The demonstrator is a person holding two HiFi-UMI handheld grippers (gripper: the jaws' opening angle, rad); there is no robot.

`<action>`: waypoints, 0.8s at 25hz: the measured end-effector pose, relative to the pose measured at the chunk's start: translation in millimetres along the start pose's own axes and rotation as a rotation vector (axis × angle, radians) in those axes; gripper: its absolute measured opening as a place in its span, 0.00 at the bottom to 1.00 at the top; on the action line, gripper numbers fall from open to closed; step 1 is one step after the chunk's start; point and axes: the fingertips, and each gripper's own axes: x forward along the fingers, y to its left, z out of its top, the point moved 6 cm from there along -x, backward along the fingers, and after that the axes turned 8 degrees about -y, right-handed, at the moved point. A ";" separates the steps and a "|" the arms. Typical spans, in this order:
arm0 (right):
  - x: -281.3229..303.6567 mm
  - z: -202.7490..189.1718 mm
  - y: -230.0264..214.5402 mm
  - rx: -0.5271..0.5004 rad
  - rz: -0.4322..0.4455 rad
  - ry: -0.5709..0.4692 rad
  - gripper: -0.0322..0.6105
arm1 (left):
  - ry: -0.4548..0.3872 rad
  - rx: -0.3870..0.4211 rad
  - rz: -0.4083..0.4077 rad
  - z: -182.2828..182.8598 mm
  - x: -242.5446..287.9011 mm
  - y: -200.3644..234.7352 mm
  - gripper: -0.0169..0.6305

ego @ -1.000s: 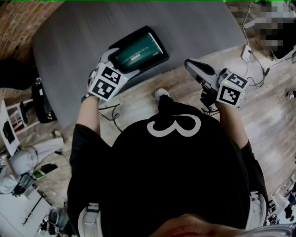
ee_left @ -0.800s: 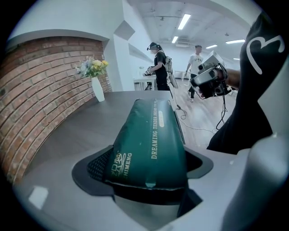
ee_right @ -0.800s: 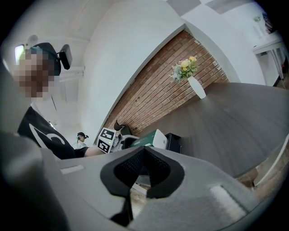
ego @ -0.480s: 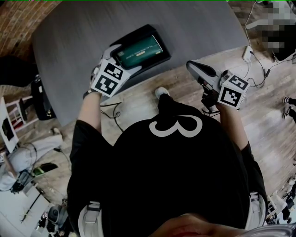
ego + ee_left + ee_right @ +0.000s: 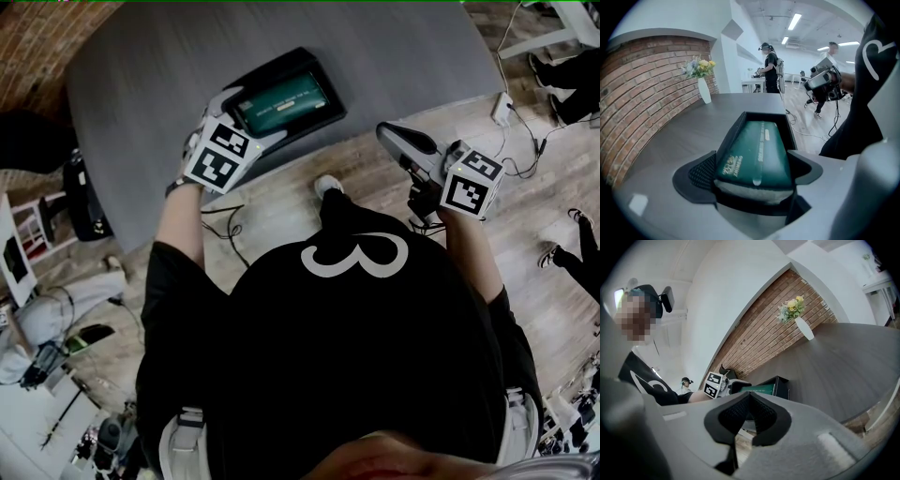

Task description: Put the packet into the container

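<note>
Packet [image 5: 754,154] — tight between left tongs [image 5: 753,174]

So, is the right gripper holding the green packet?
No: the right gripper is shut and empty; the packet sits between the left gripper's jaws.

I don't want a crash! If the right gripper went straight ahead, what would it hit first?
Probably the black rectangular container on the grey table, where the left gripper holds the dark green packet. Depth is unclear; the right gripper might pass above it.
</note>
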 end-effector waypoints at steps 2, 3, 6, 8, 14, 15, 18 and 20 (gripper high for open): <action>2.3 4.1 0.3 0.006 0.007 -0.002 0.05 | -0.025 -0.057 -0.009 4.5 -5.7 4.7 0.80; 2.8 4.8 0.4 0.006 0.010 -0.001 0.05 | -0.036 -0.089 -0.015 6.1 -9.4 5.3 0.80; 2.2 3.6 2.7 0.002 0.020 -0.002 0.05 | -0.064 -0.138 -0.012 6.8 -20.3 0.1 0.80; 2.5 4.7 6.4 -0.005 0.031 -0.014 0.05 | -0.089 -0.161 0.003 8.2 -28.1 -5.7 0.78; 9.4 20.5 29.4 -0.045 0.088 -0.035 0.05 | -0.278 -0.381 -0.007 32.3 -61.8 -28.2 0.52; 11.2 24.2 34.1 -0.060 0.100 -0.032 0.05 | -0.324 -0.417 0.004 38.1 -69.1 -31.5 0.44; 14.6 33.8 48.7 -0.094 0.130 -0.021 0.05 | -0.458 -0.510 0.042 52.4 -89.3 -45.1 0.24; 15.2 35.1 62.3 -0.111 0.148 -0.020 0.05 | -0.524 -0.554 0.055 56.1 -104.5 -58.7 0.18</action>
